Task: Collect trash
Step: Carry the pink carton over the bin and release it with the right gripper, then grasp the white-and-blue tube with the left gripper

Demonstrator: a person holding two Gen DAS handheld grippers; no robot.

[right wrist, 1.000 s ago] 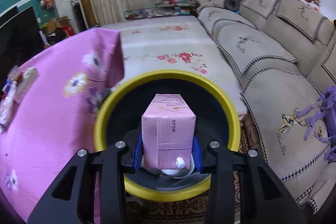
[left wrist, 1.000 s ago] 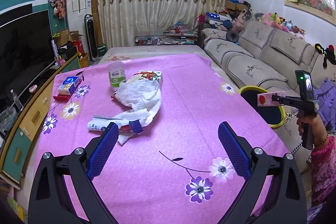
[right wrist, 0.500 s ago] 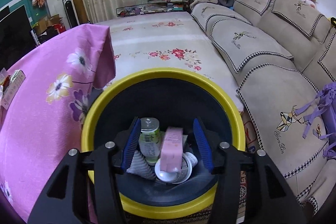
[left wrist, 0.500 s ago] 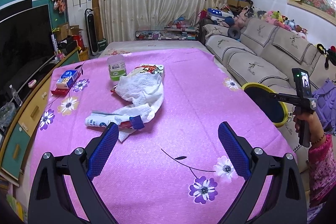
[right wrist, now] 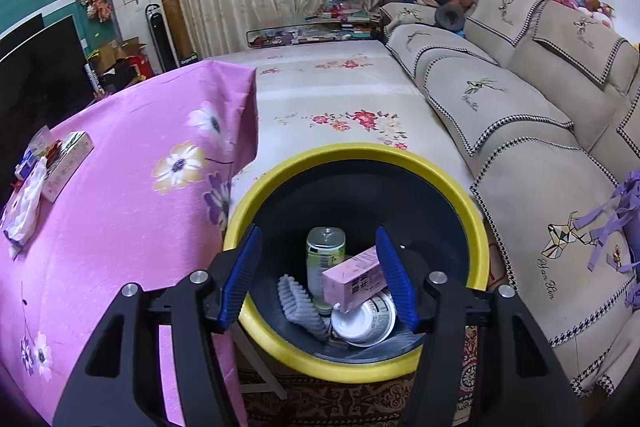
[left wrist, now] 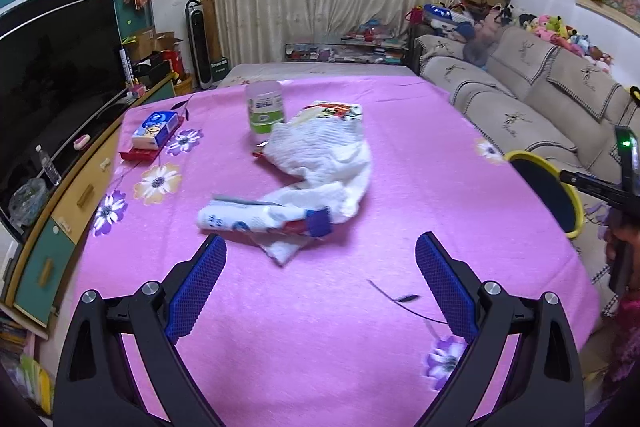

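Released since the earlier frame, the pink carton [right wrist: 354,277] now lies tilted inside the yellow-rimmed bin [right wrist: 478,227], atop a white lid [right wrist: 362,319] and beside a green-labelled bottle [right wrist: 325,259] and a grey cloth [right wrist: 300,305]; the right claw [right wrist: 318,277], formerly clamped on it, hangs above the bin with jaws opening and nothing pressed between the blue pads. Left claw [left wrist: 320,287]: wide open, empty, poised low over the pink flowered worktop [left wrist: 420,167], closer to the remaining trash than before. Trash still on the worktop: a crumpled white paper towel [left wrist: 324,163], a rolled wrapper with a blue cap end [left wrist: 260,219] touching it just ahead of the left pad, a clear cup with green label [left wrist: 265,111], and a flat printed box [left wrist: 336,111] partly under the towel. A tissue pack [left wrist: 154,129] sits well apart near the far left edge
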